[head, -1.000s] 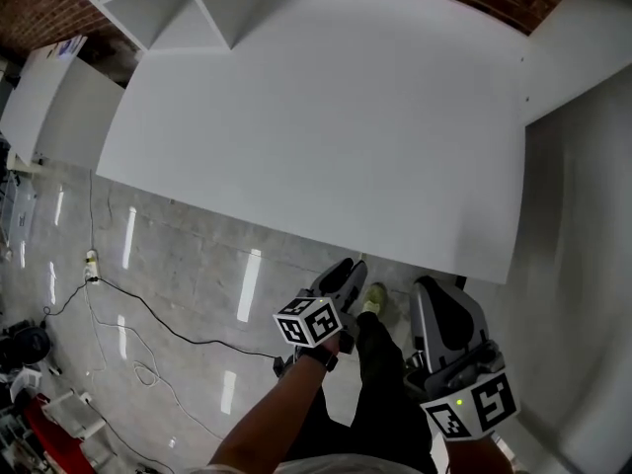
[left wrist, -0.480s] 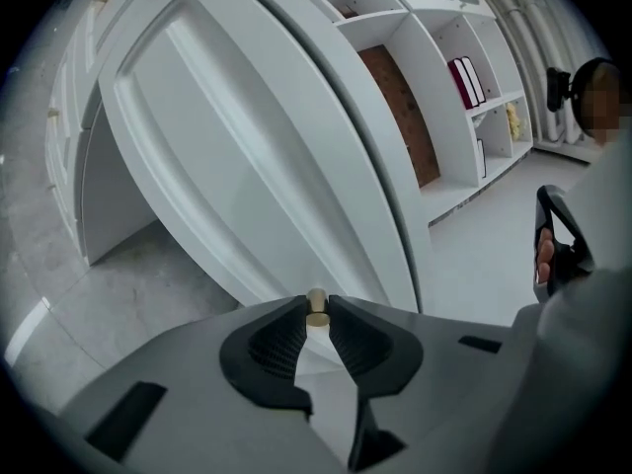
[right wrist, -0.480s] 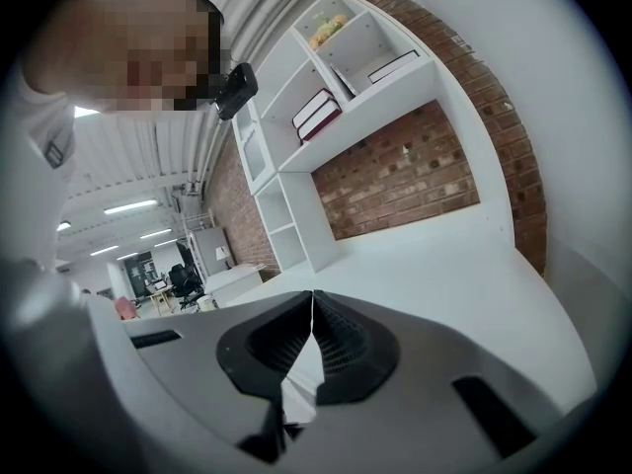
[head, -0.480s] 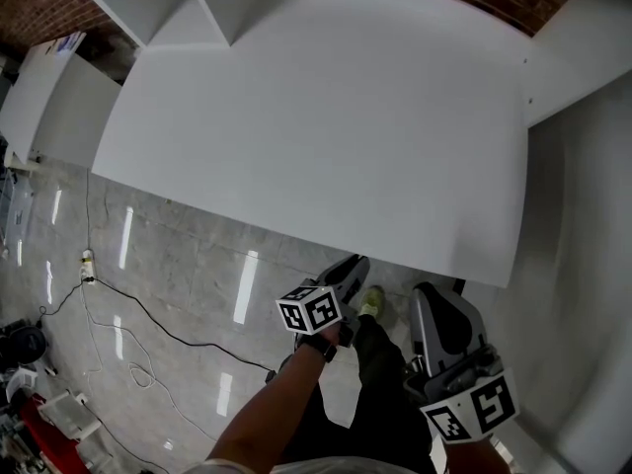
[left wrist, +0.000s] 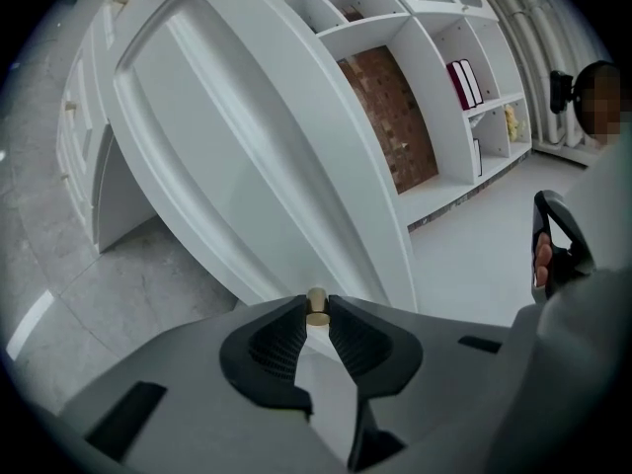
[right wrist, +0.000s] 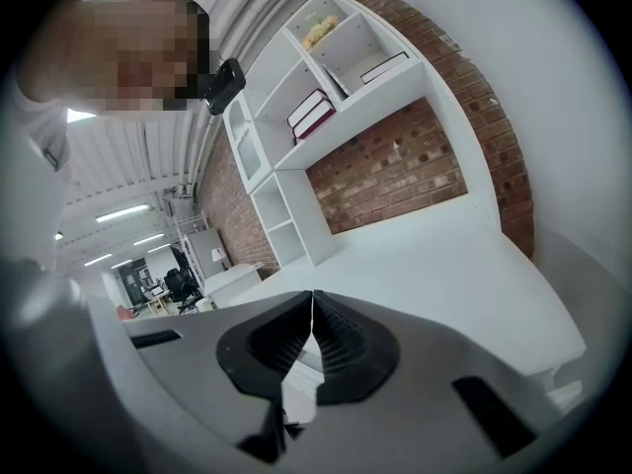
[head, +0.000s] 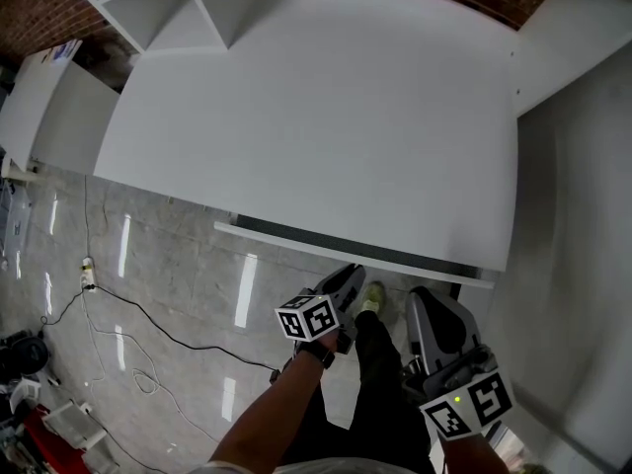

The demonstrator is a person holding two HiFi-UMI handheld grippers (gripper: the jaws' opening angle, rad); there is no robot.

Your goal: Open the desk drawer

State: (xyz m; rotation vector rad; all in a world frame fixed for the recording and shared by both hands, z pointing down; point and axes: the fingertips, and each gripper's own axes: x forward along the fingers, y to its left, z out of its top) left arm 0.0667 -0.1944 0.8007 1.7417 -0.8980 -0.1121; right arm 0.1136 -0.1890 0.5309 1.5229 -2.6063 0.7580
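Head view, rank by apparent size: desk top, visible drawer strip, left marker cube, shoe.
Largest to smallest:
desk top
drawer strip
left marker cube, though it is nearest the camera, which inflates it
shoe

We see the drawer (head: pixel 346 253) pulled a little way out from under the white surface (head: pixel 316 117). From above, its front shows as a thin white strip along the near edge, reaching to the surface's right end, with a narrow dark gap behind it. We cannot see inside. In the left gripper view the front (left wrist: pixel 227 136) is a plain white panel with a shallow recessed field and rounded corners. Its small, round, brass-coloured knob (left wrist: pixel 316 304) sits between the jaws of the left hand-held gripper (left wrist: pixel 316 316), whose ribbed pads press on it from either side.
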